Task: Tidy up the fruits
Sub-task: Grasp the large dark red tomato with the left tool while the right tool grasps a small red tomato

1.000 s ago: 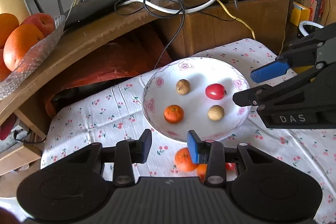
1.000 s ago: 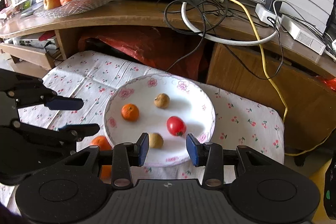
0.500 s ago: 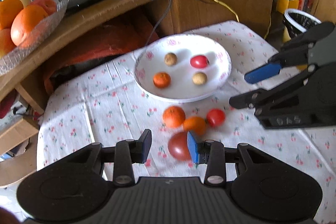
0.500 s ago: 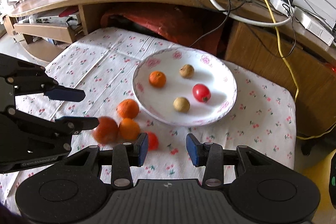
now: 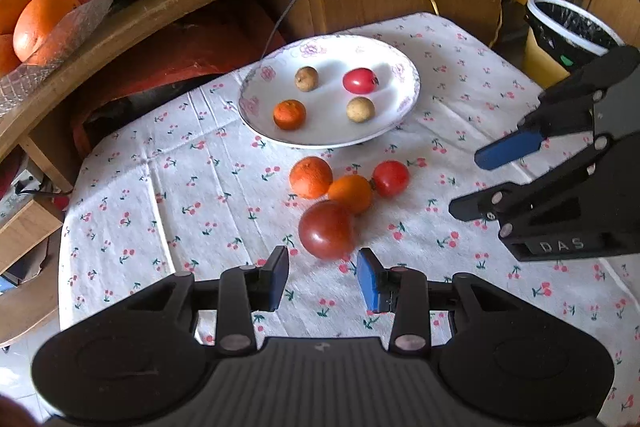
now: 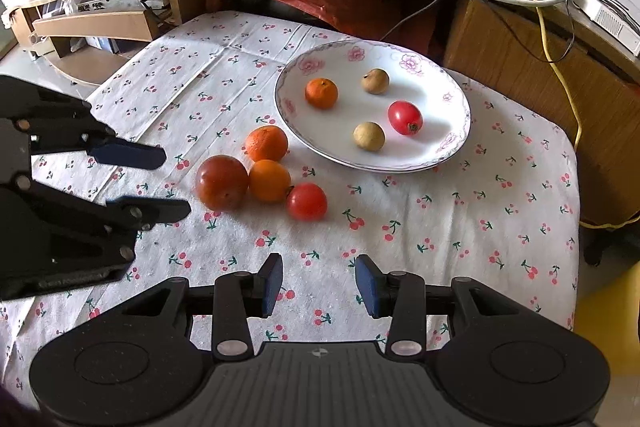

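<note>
Tongs, left (image 5: 322,279) and right (image 6: 318,285), are gaping empty; I'm lining the left on the big tomato (image 5: 327,229) near the plate (image 5: 256,115), approaching low and squeezing gently.

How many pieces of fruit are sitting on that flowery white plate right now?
4 on the plate: a small orange, a red tomato and two brown round fruits. None looks hidden; four more lie on the cloth.

A table covered by a white cherry-printed cloth (image 6: 460,227) is seen; a white floral-rimmed plate (image 6: 452,147) is placed at 1 o'clock, four round loose fruits (image 6: 264,179) at 10 o'clock.
</note>
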`<state>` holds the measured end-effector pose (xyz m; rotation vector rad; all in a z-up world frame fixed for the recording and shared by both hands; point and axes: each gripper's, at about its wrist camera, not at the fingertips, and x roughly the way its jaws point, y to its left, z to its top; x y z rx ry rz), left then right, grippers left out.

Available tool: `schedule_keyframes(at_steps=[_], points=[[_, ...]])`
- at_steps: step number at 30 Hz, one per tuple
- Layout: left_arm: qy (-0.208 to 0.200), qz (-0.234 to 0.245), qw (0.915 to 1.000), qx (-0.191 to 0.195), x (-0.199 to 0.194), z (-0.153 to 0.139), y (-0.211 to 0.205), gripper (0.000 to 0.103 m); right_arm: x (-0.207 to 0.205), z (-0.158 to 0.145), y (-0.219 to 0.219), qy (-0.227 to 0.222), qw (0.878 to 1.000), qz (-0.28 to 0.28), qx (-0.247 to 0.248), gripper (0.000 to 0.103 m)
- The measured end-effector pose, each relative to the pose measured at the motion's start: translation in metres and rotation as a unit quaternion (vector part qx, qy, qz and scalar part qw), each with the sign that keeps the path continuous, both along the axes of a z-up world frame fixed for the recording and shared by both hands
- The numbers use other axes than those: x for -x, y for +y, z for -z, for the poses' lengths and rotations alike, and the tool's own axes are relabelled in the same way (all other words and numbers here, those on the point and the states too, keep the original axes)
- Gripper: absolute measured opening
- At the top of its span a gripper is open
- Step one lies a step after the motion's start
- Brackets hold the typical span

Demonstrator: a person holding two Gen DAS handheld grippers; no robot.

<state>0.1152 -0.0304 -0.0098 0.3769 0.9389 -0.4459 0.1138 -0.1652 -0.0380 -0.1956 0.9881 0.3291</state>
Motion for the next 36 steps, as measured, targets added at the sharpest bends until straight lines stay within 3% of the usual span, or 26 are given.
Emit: schedule_keyframes(at_steps=[18,26,31,36], points=[[0.014,0.016,0.9997,0.008,-0.024,0.016,-0.011,0.047,-0.034,0.016,0.002,-0.009,1.000,-0.025,-0.008,0.037],[0.014,0.024,0.9996,0.000,-0.036,0.025,-0.013,0.052,-0.045,0.025,0.009,-0.007,0.999,-0.051,-0.012,0.037],[0.025,0.028,0.9993,0.007,-0.043,0.031,-0.009,0.052,-0.051,0.026,0.011,0.006,0.998,-0.054,-0.020,0.036],[0.031,0.033,0.9989,0.011,-0.048,0.036,-0.011,0.052,-0.050,0.034,0.014,0.017,0.998,-0.059,-0.005,0.025]])
